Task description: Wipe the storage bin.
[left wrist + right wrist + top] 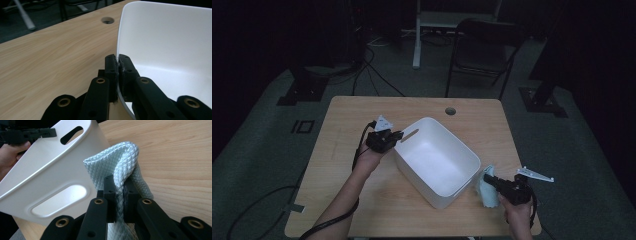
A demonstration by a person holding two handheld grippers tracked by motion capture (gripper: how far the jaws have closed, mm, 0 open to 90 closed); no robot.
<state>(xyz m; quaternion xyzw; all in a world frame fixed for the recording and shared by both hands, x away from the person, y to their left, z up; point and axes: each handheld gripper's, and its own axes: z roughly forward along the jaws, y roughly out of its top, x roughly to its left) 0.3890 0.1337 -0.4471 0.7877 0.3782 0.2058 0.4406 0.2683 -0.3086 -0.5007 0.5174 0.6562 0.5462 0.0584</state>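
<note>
High view: left gripper (397, 135) clamps the white bin (460, 187) rim, right gripper (488, 180) pinches a pale-blue cloth (486, 195).

Dim room, grey carpet floor (257, 150); black folding chair (482, 50) behind wooden table (362, 107); cables (377, 75) on floor.

The bench (362, 115) has a light wooden top with a round hole (450, 111) near its far edge. Behind it, on the grey floor (257, 145), stands a dark folding chair (482, 50). Left of the chair rises a white leg of a frame (417, 35). Black cables (377, 75) lie across the floor.
</note>
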